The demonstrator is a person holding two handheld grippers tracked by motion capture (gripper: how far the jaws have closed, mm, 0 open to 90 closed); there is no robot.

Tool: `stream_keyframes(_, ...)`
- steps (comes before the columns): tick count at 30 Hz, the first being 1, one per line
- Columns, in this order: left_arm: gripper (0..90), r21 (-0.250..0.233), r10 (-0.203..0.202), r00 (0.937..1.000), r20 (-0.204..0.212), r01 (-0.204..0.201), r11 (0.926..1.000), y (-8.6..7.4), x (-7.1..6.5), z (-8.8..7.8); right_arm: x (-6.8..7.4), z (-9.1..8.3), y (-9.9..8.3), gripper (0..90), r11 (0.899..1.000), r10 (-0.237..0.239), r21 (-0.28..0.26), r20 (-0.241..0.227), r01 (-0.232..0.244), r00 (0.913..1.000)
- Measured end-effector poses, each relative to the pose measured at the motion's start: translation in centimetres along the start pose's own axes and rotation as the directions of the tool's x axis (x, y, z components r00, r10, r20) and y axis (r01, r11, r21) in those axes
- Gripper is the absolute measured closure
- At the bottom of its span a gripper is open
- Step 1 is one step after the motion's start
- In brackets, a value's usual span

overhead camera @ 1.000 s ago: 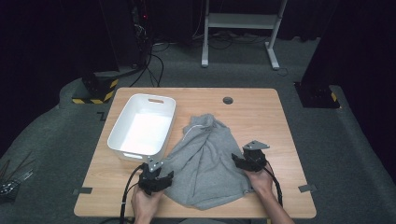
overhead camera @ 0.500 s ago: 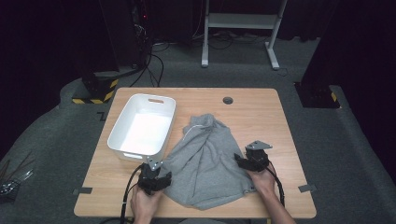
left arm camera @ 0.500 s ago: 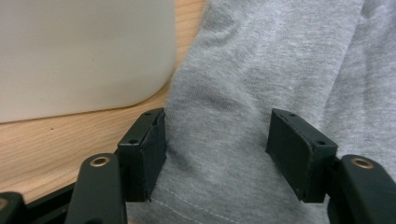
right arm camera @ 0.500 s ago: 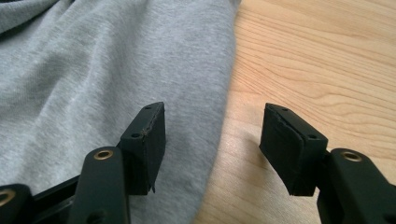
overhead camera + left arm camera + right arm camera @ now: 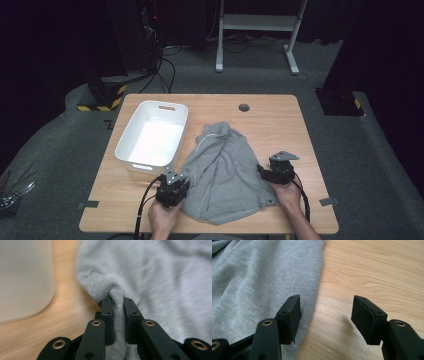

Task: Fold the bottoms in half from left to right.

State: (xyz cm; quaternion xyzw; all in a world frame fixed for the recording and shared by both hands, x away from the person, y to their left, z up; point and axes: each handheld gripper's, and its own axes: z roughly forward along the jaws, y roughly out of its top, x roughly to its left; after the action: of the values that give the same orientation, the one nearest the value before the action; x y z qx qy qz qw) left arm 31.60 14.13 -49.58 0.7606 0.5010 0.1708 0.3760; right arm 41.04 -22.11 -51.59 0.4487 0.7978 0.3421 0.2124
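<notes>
A grey sweatshirt (image 5: 225, 170) lies crumpled across the middle of the wooden table (image 5: 280, 115). At its left hem my left gripper (image 5: 175, 192) has just been closing and now pinches a fold of the grey cloth (image 5: 117, 302) between its pads. My right gripper (image 5: 267, 172) rests at the garment's right edge with its jaws wide apart. In the right gripper view one fingertip (image 5: 290, 313) sits over the sweatshirt (image 5: 257, 285) edge and the other over bare wood, gripping nothing.
A white plastic bin (image 5: 152, 137) stands empty on the table's left half, just beyond my left gripper. A round cable hole (image 5: 244, 107) sits near the far edge. Bare wood lies right of the sweatshirt.
My left gripper has closed onto the sweatshirt's left hem and shifted slightly. The right gripper has stayed in place.
</notes>
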Motion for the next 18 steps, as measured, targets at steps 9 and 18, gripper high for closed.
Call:
stream_keyframes(9,81.2,-0.064,0.080,0.9803,0.180,-0.070,0.9955,3.7,-2.2,1.1,-0.4,-0.5,0.0,40.7,1.000,0.005,-0.003,0.011,-0.005,0.9999)
stream_keyframes(18,81.2,-0.071,0.201,0.9263,0.319,-0.188,0.9795,6.2,-6.8,4.0,-0.8,-0.8,0.0,41.3,1.000,0.023,-0.012,0.011,-0.022,0.9997)
